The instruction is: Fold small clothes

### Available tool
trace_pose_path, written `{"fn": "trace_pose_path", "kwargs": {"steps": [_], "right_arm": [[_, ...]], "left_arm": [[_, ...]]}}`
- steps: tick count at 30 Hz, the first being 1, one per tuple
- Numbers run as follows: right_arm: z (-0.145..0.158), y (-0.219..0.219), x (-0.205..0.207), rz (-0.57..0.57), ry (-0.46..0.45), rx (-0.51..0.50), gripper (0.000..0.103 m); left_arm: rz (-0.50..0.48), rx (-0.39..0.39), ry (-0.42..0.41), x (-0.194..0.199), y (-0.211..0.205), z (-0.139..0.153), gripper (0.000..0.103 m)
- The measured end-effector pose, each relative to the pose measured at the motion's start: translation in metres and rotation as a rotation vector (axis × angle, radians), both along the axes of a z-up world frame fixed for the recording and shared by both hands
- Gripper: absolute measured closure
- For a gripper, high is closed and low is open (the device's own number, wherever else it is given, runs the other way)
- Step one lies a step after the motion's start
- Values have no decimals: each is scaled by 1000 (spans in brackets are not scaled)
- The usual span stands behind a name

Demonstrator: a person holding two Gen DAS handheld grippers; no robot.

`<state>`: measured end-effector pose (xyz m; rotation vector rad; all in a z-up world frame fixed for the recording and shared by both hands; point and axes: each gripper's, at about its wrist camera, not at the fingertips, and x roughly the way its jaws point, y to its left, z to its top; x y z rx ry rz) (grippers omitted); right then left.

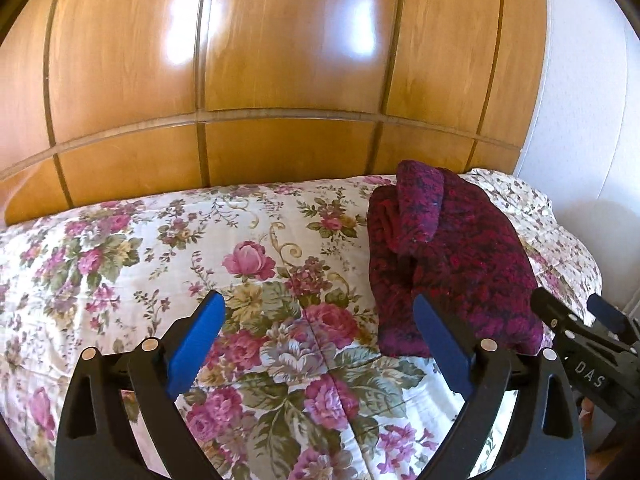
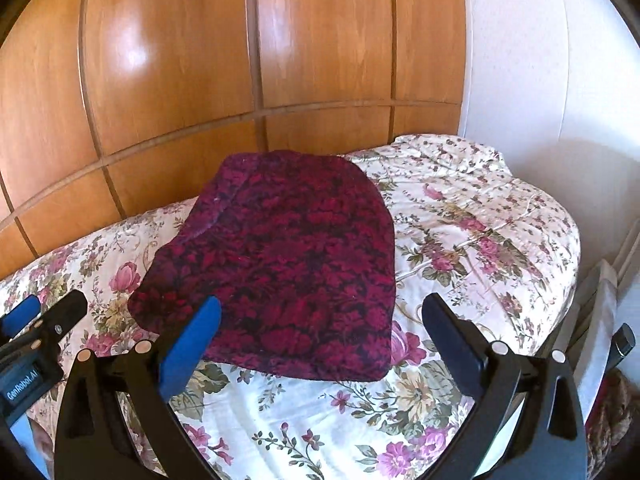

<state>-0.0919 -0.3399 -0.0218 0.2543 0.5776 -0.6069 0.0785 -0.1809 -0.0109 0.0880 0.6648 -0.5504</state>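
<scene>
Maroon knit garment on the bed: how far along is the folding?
Done: the maroon knit garment lies folded into a compact bundle on the floral bedspread. In hand: nothing; the left gripper and right gripper both have jaws open and empty. Left: no other unfolded clothes are visible.
</scene>
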Motion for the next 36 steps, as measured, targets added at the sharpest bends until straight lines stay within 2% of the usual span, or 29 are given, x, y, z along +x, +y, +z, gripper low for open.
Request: {"fn": "trace_pose_path", "kwargs": {"steps": [5,13,24,28,36], "right_arm": [[5,9,-7,-23,-26,-24,2],[5,20,-9,-13,-31,-43,2],[0,15,-10,-10,-20,-32,2],[0,12,-11,-15,-23,-27,2],[3,13,-13,-22,-38,-34,2]], "left_arm": [[8,-15,-14,-7,4,4,5],[15,18,-24,-13,4,6,4],[-26,25,-38,-21,-3,11,4],[-13,45,-69,-25,-5,14,4],[0,42,-78,-26,-3,17,4]]}}
